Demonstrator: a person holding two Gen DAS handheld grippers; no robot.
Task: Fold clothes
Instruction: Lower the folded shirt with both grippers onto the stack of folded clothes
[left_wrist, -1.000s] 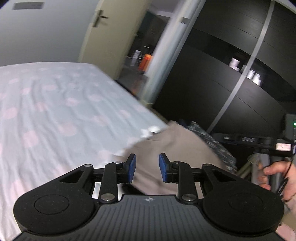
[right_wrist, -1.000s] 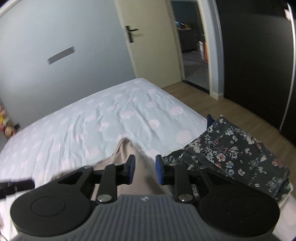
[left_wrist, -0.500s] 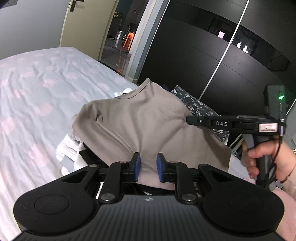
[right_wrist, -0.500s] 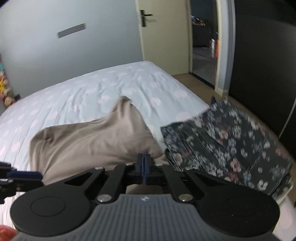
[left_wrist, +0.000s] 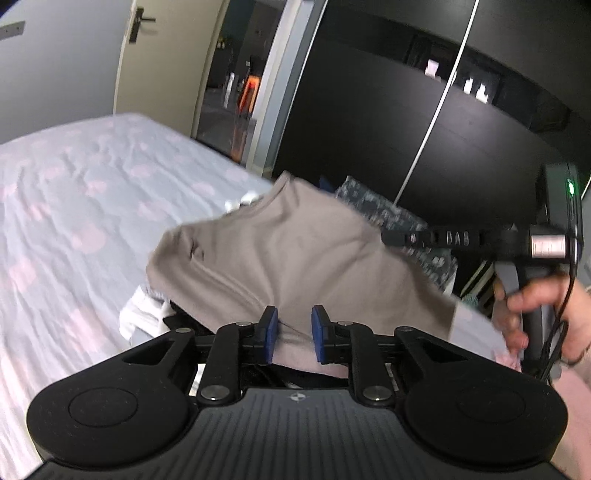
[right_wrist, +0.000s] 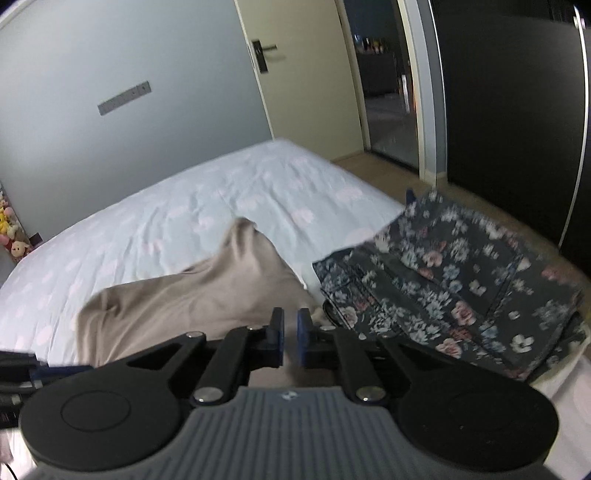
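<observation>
One beige shirt (left_wrist: 295, 258), one floral garment (right_wrist: 461, 280), one bed (right_wrist: 184, 229), two grippers. The shirt's near edge was bunched between the left gripper (left_wrist: 293, 332), pads narrowly apart; the right gripper (right_wrist: 290, 338) had just reopened slightly, shirt edge between. Only the left view showed the person's hand (left_wrist: 535, 314).

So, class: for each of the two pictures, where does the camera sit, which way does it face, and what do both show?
Left wrist: on the left gripper, facing across the bed toward the dark wardrobe; the right hand shows.
Right wrist: on the right gripper, facing the door; no hand shows.
Shared: beige shirt, floral garment, bed.
</observation>
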